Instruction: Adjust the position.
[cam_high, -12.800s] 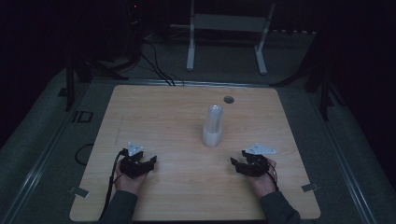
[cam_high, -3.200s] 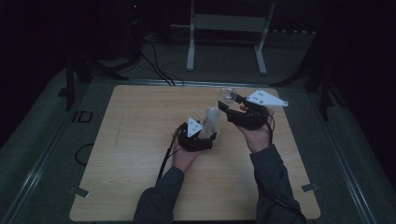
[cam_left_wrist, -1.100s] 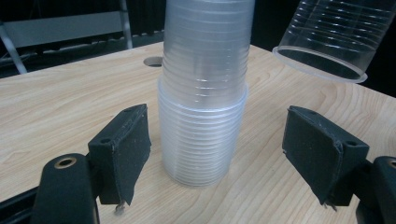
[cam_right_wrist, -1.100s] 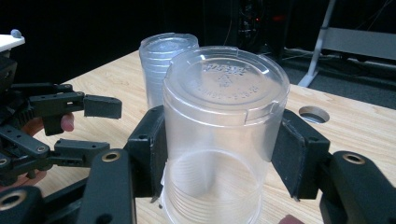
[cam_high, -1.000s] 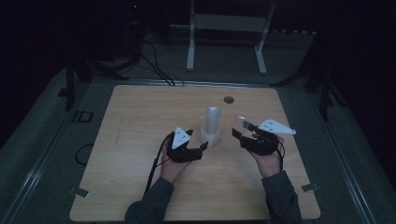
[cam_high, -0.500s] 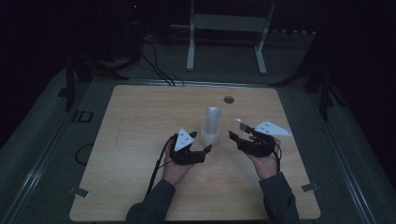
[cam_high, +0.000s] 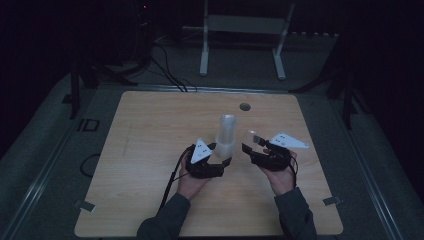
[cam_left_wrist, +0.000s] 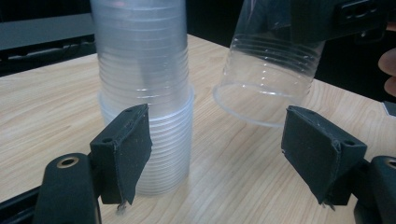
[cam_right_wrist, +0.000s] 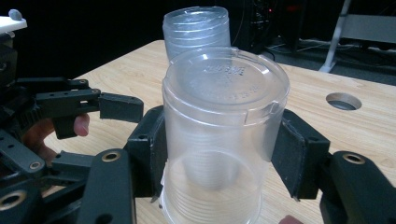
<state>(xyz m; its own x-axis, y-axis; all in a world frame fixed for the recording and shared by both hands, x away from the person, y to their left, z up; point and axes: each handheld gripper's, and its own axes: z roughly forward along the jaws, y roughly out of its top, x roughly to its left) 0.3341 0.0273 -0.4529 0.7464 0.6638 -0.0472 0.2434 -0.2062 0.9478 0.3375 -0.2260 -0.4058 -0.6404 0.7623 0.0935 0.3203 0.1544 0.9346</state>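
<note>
A tall stack of clear plastic cups (cam_high: 226, 135) (cam_left_wrist: 144, 93) (cam_right_wrist: 196, 28) stands upside down on the wooden table (cam_high: 150, 130). My left gripper (cam_high: 221, 154) (cam_left_wrist: 219, 158) (cam_right_wrist: 93, 135) sits at the foot of the stack, open. Its jaws have just been closing a little, and the stack stands just past its left pad (cam_left_wrist: 123, 154), not pressed. My right gripper (cam_high: 248, 143) (cam_right_wrist: 224, 158) is shut on a single clear cup (cam_high: 253, 136) (cam_left_wrist: 271, 84) (cam_right_wrist: 224, 140). It holds the cup bottom-up, just right of the stack and off the table.
A round hole (cam_high: 244, 106) (cam_right_wrist: 343, 101) lies in the tabletop behind the stack. A white metal frame (cam_high: 242, 30) and dark cables (cam_high: 165, 70) are on the floor beyond the far edge. Bare wood spreads to the left and in front.
The right gripper has edged left toward the stack with the cup in it. The left gripper has shifted slightly closer to the stack's foot.
</note>
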